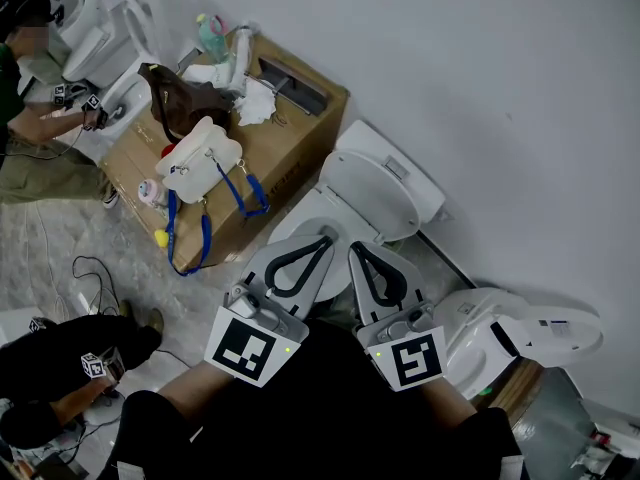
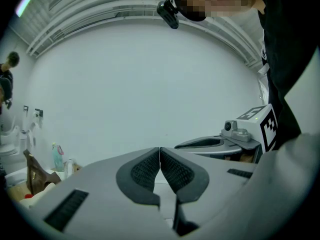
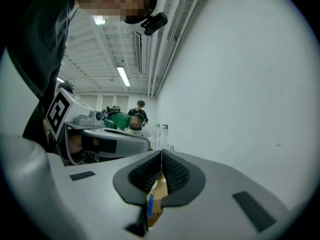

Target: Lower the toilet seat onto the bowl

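White toilet seat (image 1: 378, 190) upright, wall (image 1: 480, 78) just behind

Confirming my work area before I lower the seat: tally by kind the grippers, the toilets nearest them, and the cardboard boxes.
Grippers: 2, left gripper and right gripper, both shut
Toilets: 2, toilet ahead and toilet on the right
Cardboard box: 1
Total: 5
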Action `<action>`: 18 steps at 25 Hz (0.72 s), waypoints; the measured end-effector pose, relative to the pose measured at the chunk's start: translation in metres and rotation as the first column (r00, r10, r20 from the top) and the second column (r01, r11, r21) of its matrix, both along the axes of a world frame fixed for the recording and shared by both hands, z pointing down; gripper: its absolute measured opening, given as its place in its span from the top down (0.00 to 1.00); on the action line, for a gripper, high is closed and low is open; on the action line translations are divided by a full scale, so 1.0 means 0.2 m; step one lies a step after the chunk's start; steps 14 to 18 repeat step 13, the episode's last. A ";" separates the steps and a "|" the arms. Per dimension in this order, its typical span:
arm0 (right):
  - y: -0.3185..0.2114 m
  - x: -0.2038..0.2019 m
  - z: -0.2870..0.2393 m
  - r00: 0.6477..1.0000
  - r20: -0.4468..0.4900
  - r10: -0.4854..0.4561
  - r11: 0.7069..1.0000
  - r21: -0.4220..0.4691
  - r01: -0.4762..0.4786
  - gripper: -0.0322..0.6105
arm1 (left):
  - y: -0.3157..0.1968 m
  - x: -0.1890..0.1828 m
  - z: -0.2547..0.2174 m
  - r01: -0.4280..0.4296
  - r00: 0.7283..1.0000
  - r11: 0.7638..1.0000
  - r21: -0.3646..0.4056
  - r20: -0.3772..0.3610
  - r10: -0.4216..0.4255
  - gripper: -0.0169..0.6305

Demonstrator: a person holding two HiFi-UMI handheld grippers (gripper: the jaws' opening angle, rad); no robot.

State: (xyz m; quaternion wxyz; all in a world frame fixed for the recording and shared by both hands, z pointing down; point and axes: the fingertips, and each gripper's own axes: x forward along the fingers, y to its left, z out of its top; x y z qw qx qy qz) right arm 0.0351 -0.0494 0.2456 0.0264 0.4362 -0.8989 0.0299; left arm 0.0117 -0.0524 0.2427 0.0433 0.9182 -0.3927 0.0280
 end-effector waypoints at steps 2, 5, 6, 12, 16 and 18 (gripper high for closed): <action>-0.01 0.00 0.00 1.000 0.002 0.001 1.000 -0.003 -0.001 0.90 | 0.00 0.00 0.01 -0.016 0.999 1.000 0.004 0.037 0.016 0.94; -0.01 0.01 0.00 1.000 0.004 -0.002 1.000 -0.005 0.002 0.90 | 0.00 0.02 0.03 -0.048 0.994 0.999 0.015 0.102 0.047 0.94; -0.01 0.01 0.00 1.000 0.004 -0.004 1.000 -0.006 0.004 0.90 | 0.00 0.02 0.03 -0.049 0.994 0.999 0.016 0.103 0.047 0.94; -0.01 0.01 0.00 1.000 0.003 -0.007 1.000 -0.004 0.007 0.90 | 0.00 0.03 0.02 -0.036 0.996 0.999 0.010 0.080 0.035 0.94; -0.01 0.01 0.00 1.000 0.004 -0.008 1.000 -0.004 0.008 0.90 | 0.00 0.03 0.02 -0.030 0.997 1.000 0.009 0.068 0.030 0.94; -0.01 0.01 0.00 1.000 0.004 -0.008 1.000 -0.004 0.008 0.90 | 0.00 0.03 0.02 -0.030 0.997 1.000 0.009 0.068 0.030 0.94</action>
